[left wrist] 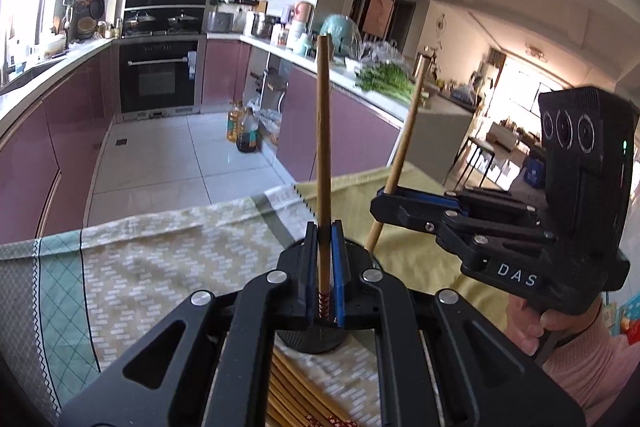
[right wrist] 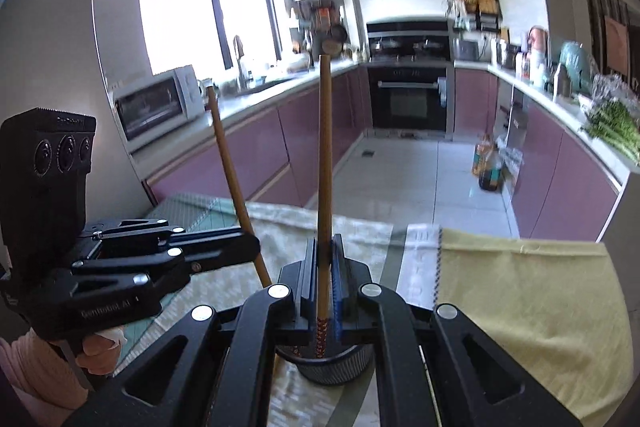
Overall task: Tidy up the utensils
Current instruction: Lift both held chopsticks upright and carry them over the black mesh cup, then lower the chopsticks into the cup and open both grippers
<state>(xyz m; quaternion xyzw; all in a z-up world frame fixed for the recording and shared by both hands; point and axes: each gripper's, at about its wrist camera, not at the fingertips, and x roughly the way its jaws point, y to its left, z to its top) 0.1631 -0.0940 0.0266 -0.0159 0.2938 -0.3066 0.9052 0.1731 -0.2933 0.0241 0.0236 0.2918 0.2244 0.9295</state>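
My left gripper [left wrist: 324,247] is shut on a wooden chopstick [left wrist: 323,131] held upright, its red-patterned end down over a black mesh holder cup [left wrist: 316,341]. My right gripper [right wrist: 324,263] is shut on a second chopstick [right wrist: 325,163], also upright, its patterned end inside the same cup [right wrist: 336,367]. The right gripper shows in the left wrist view [left wrist: 386,197] beside its slanted chopstick [left wrist: 404,147]. The left gripper shows in the right wrist view [right wrist: 250,243] with its chopstick [right wrist: 230,167]. Several more chopsticks [left wrist: 296,391] lie on the cloth below the cup.
A patterned green and beige cloth [left wrist: 160,259] and a yellow cloth [right wrist: 520,299] cover the table. Beyond the table edge lie a tiled floor, purple cabinets [right wrist: 256,155], an oven [left wrist: 158,79] and bottles [left wrist: 244,131] on the floor.
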